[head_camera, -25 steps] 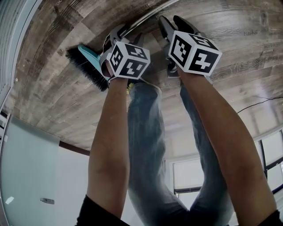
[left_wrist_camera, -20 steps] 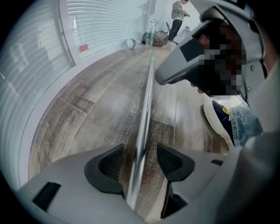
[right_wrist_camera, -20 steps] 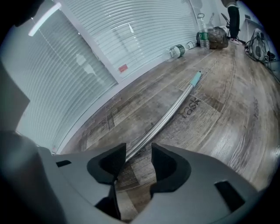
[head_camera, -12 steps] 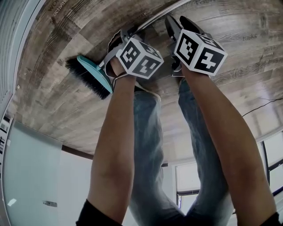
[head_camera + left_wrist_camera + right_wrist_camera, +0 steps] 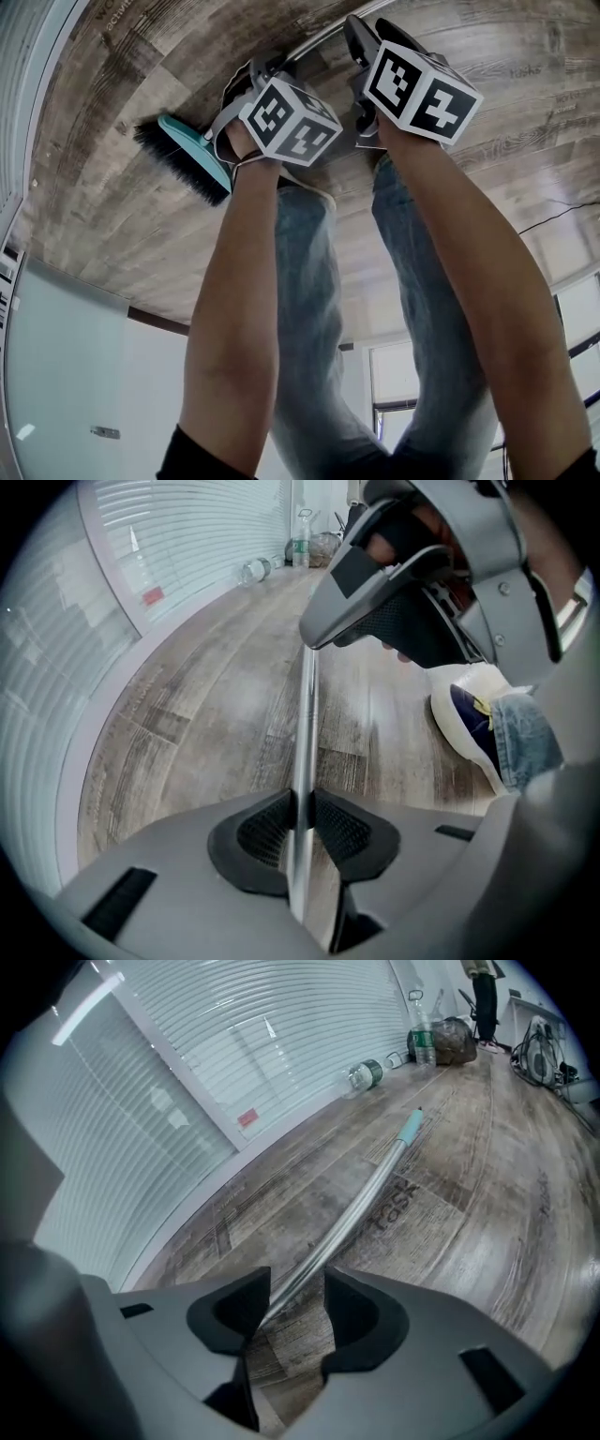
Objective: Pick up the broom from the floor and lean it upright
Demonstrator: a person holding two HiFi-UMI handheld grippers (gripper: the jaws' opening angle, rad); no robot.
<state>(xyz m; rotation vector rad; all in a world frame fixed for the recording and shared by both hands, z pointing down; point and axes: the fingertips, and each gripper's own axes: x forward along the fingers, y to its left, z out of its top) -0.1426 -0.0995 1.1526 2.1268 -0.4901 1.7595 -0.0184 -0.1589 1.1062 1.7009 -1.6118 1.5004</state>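
Got the left gripper pinched on the broom by its metal pole, having just closed the jaws in on it, with pads on both sides. Pointing pretty much straight down at it. Got the right gripper just ahead on the same pole, slack, with jaws apart either side and not biting yet.

Lying flat on the floor, that broom: teal bristle head behind the left gripper, teal cap way out ahead of the right one.

Looks light and stiff, but long, so expect the ends to swing. Slick tube too, so probably rolls or slides in a lazy pinch. Best grabbed at two spots along the pole, squeezed hard.

Under it all, smooth wood-look planks, likely slippy for the bristles. Shoe just beside the left gripper. Further out past the cap, white blinds along a curved wall, plus a bottle lying at the foot of it.
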